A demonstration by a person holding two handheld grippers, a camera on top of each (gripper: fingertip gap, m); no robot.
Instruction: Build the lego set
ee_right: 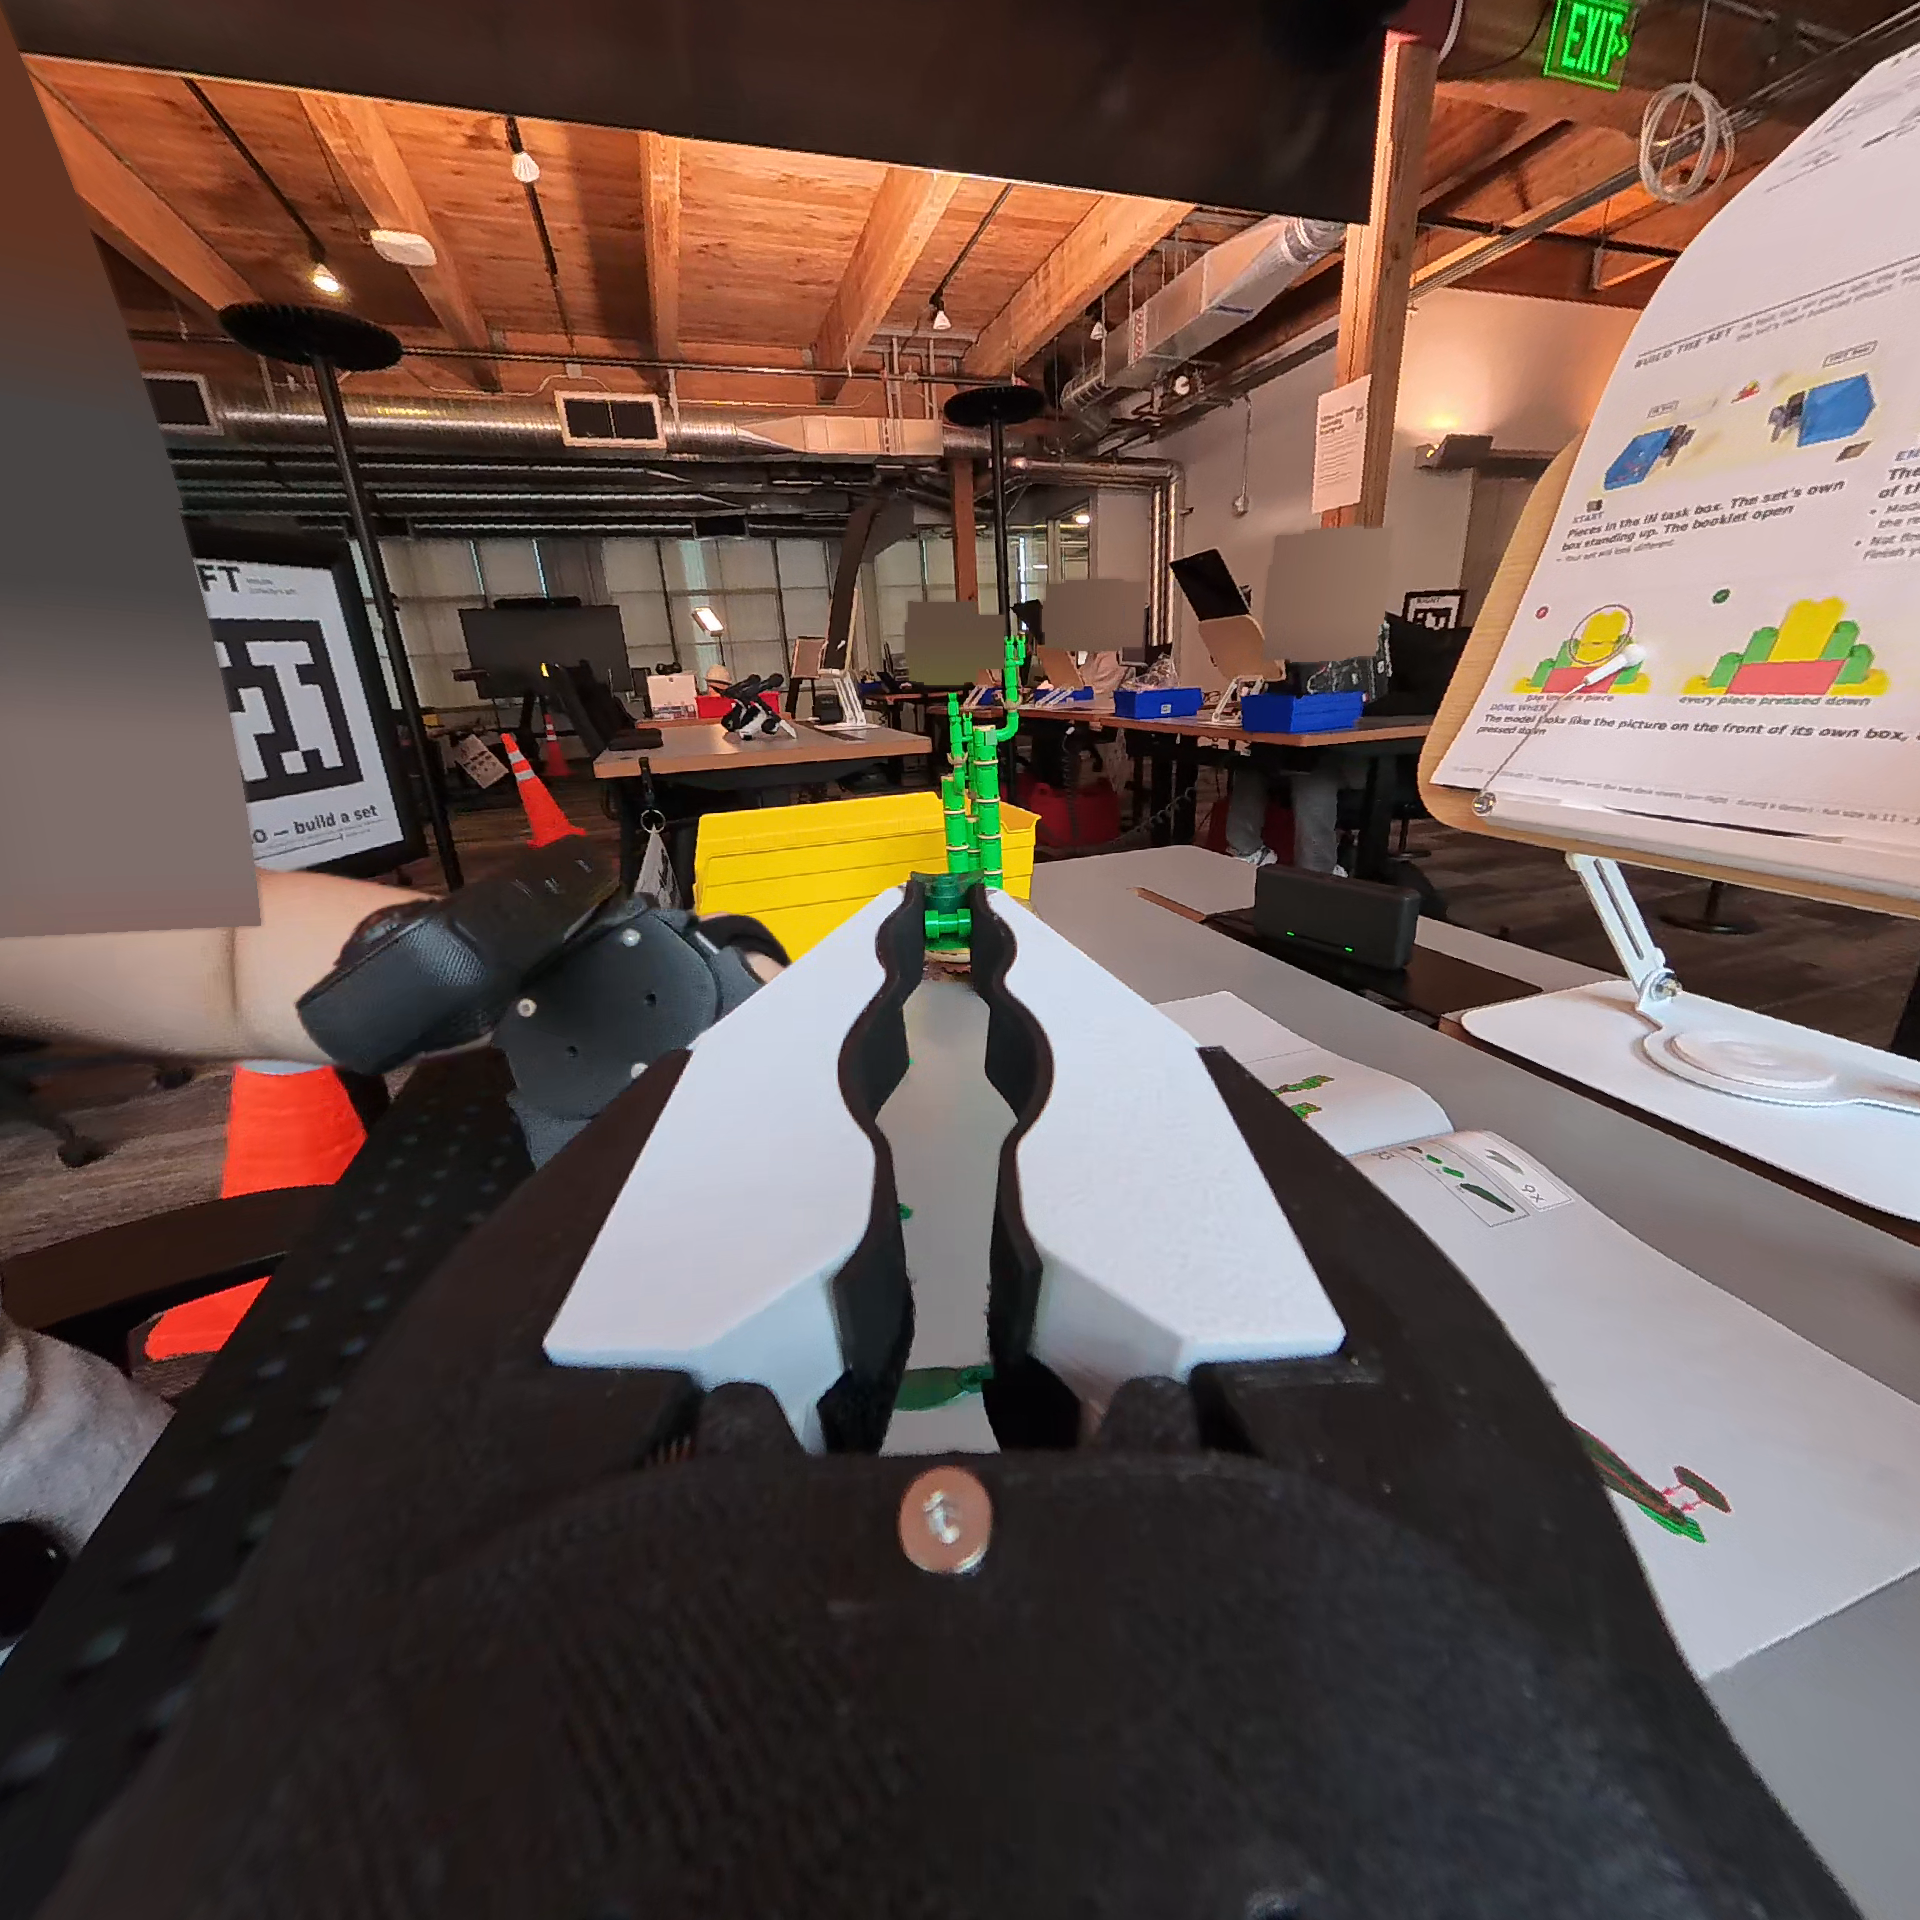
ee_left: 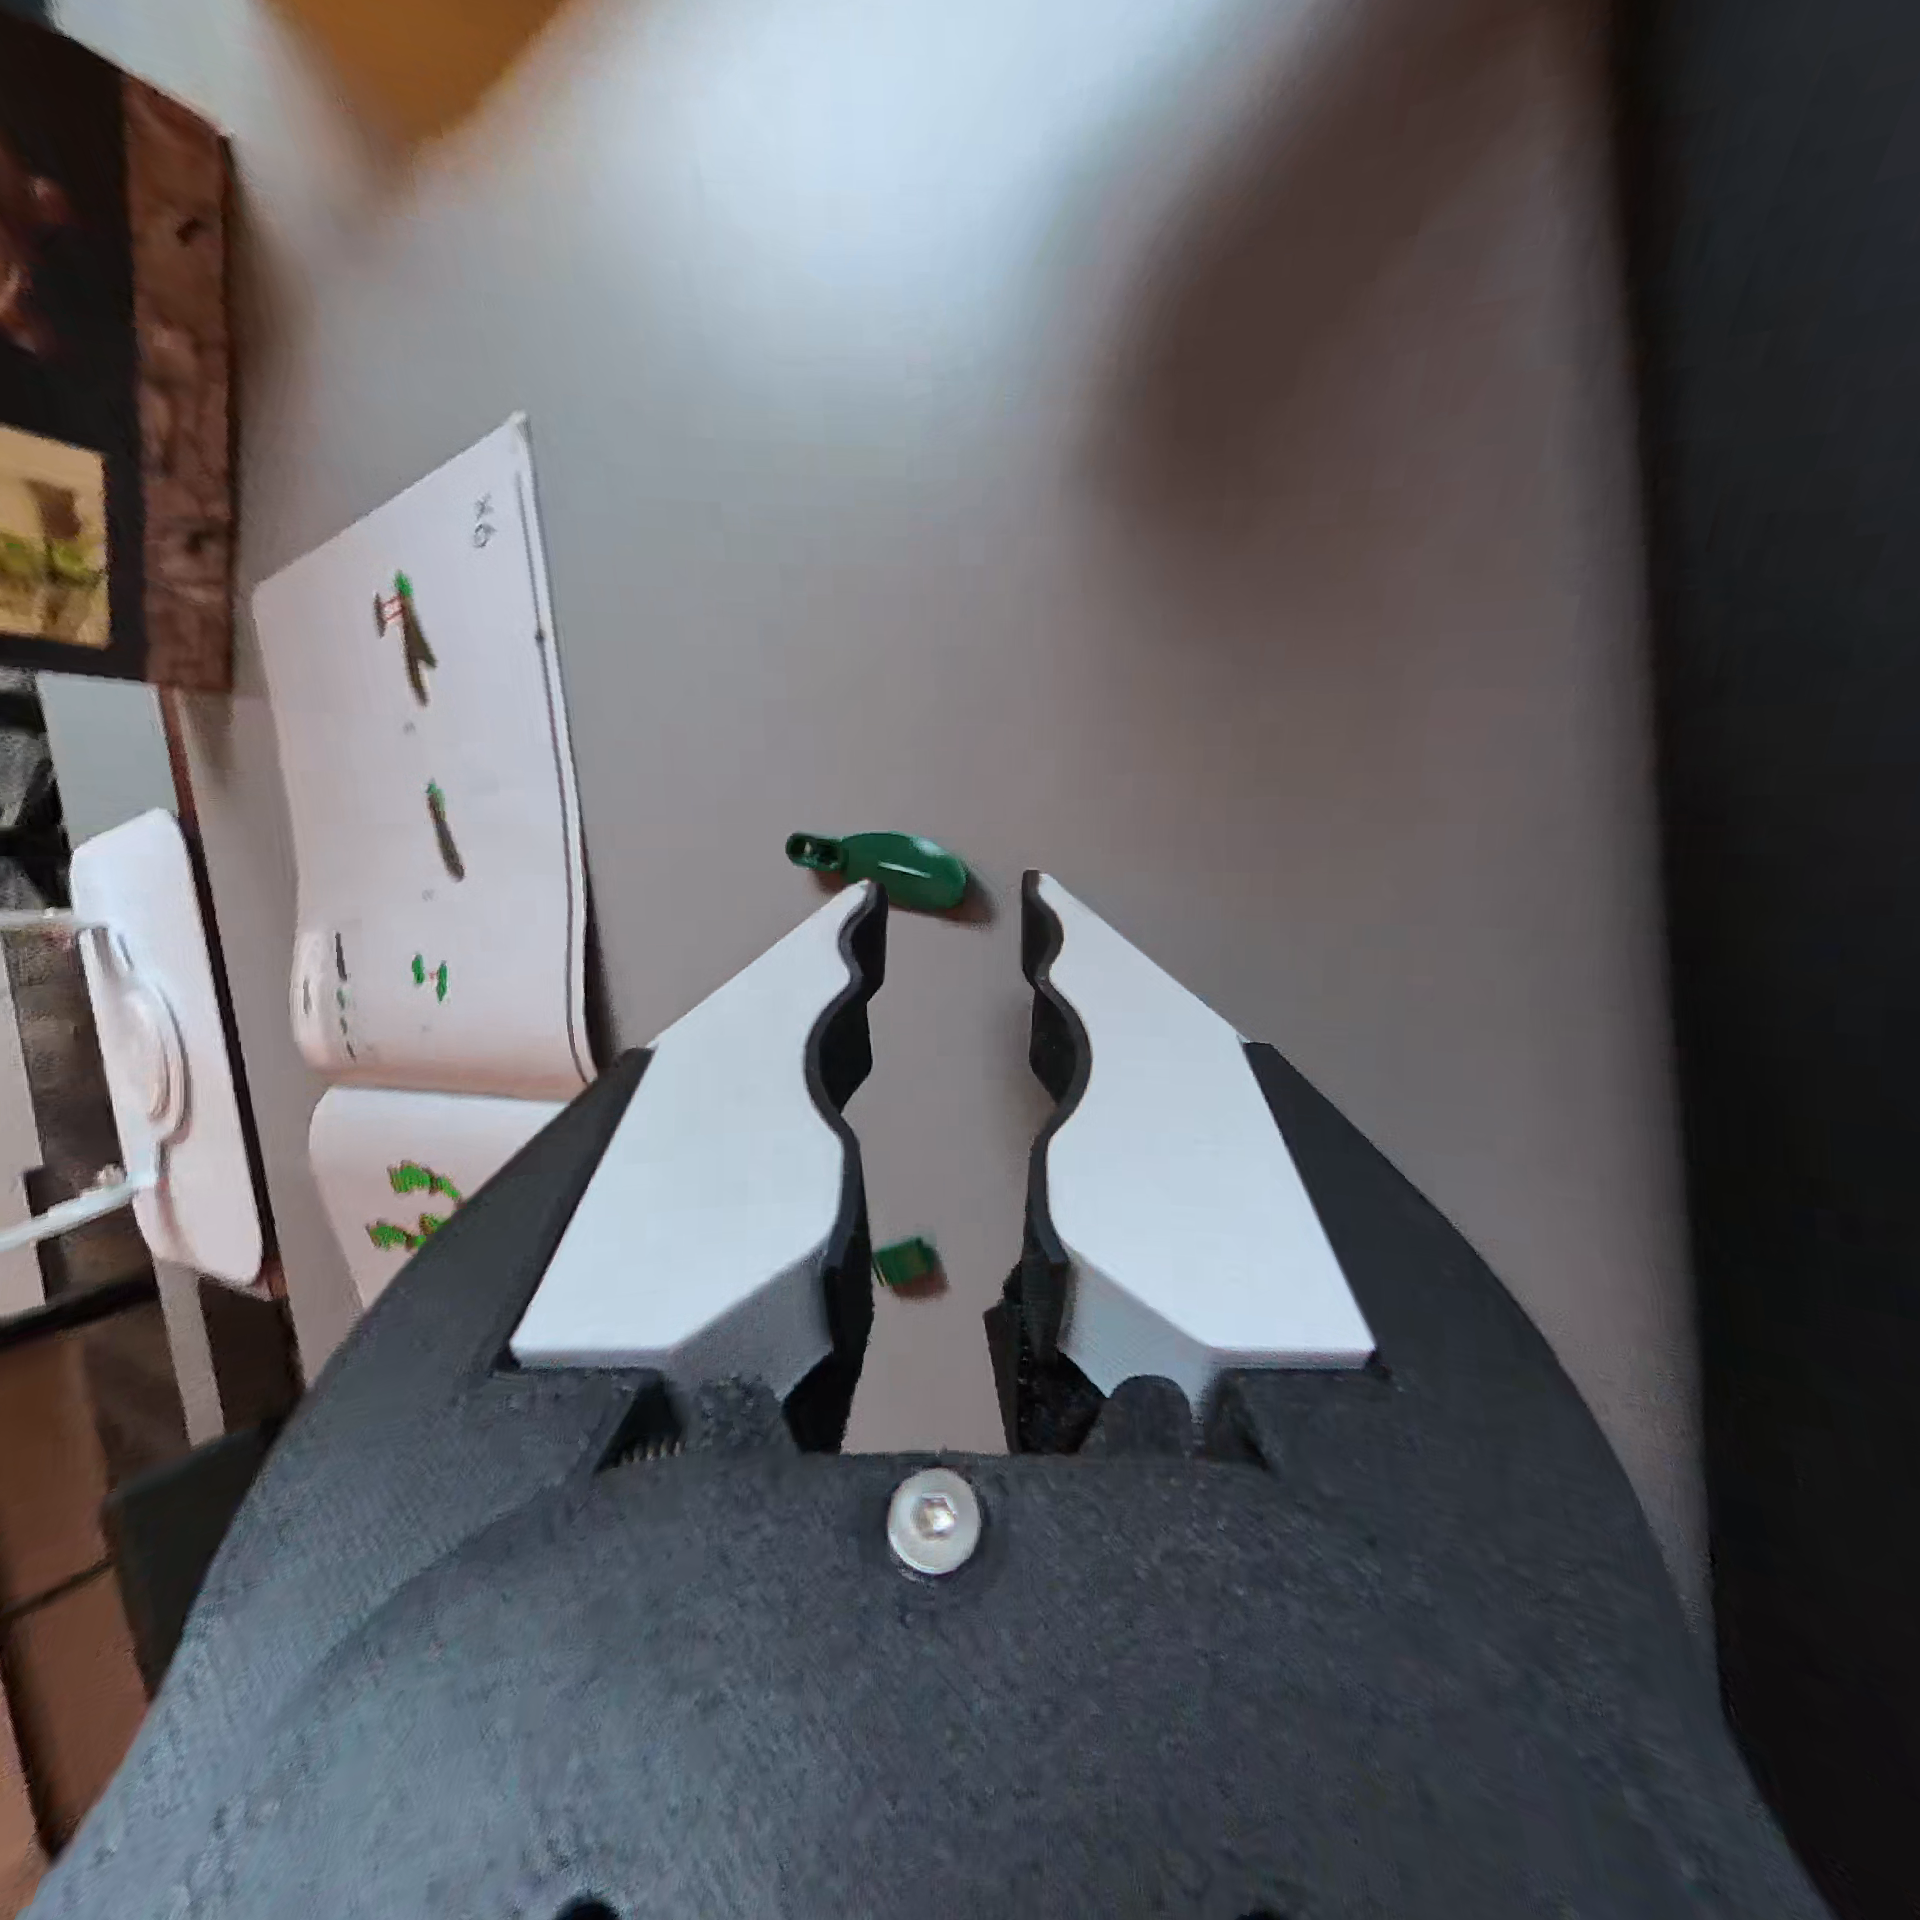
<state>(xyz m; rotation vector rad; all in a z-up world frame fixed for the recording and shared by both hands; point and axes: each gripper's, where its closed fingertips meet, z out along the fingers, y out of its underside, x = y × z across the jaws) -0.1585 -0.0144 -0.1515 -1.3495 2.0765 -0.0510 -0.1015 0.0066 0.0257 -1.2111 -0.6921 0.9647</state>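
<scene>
At frame centre, the left hand-held gripper hangs open and empty over a dark green leaf piece on the grey counter. Centre frame, the right hand-held gripper clamps the base of an upright green lego stalk.

Glossy green plastic leaf on smooth matt table. Paper booklet. Grainy matt black fingers.

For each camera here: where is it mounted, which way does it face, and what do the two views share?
Left wrist view: on the left gripper, facing down at the grey table; open fingers near a dark green leaf piece.
Right wrist view: on the right gripper, facing level across the room; fingers shut on a green lego stalk; the left gripper shows.
Shared: the open booklet and table.
</scene>
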